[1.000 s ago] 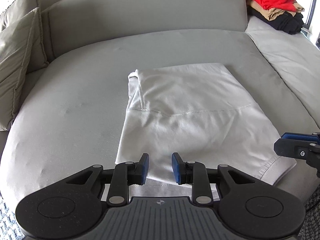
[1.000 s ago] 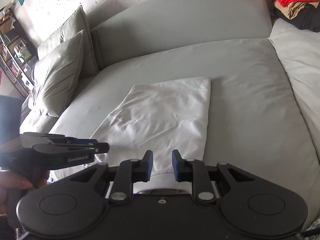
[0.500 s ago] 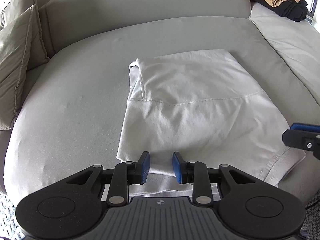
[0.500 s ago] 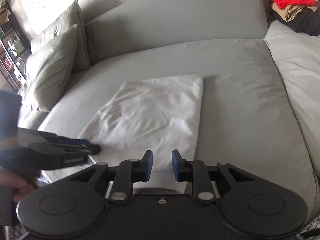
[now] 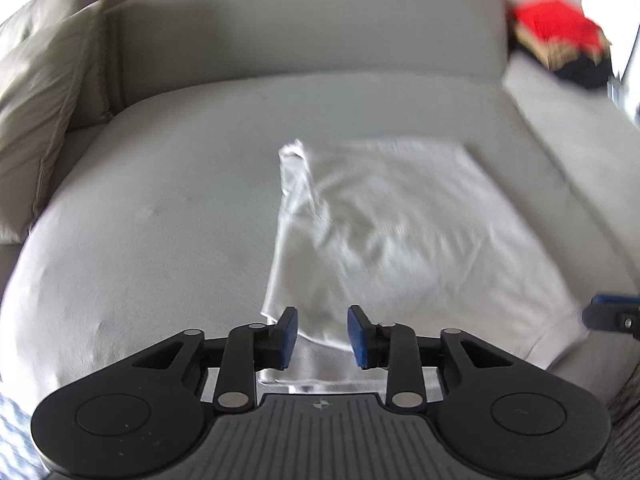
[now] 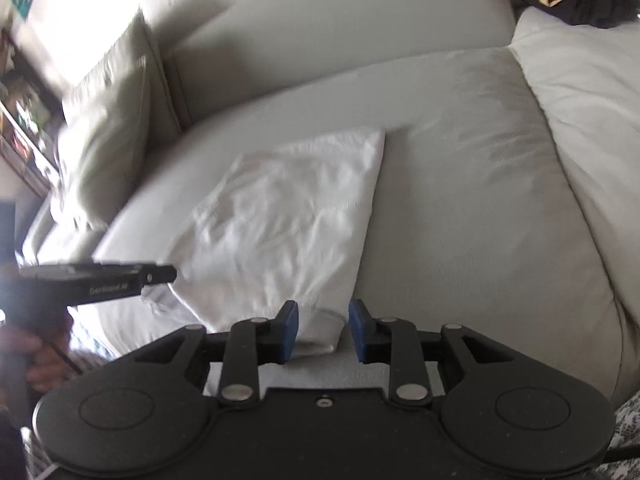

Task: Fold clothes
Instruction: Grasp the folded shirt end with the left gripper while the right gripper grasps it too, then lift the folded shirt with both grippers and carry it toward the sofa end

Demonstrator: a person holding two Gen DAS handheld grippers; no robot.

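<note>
Left wrist view shows one white garment (image 5: pixel 392 232), folded to a rough rectangle, lying flat on the wide grey sofa seat (image 5: pixel 152 208), in the middle and a little to the right. Its near hem passes under the left gripper (image 5: pixel 322 336), so that edge is cut off from sight. The picture is blurred, and the seams and wrinkles of the cloth are hard to make out.

The left gripper's jaws are opening, with a moderate gap. The near left corner of the garment shows between the blue pads (image 5: pixel 289 334), but the pads do not press on it. In the right wrist view the right gripper (image 6: pixel 323 332) is opening as well. The ribbed near right corner of the garment lies between its pads without being pinched. A second ago both pairs of jaws stood narrower, and both pictures were sharp.

At the right edge of the left view only the tip of the right gripper is seen. In the right view the left gripper appears from the side, with a blurred hand (image 6: pixel 24 356) under it.

Two cushions (image 6: pixel 108 148) lean at the far left. One pile of folded clothes (image 5: pixel 564 40), red above tan and black, sits at the far right.
</note>
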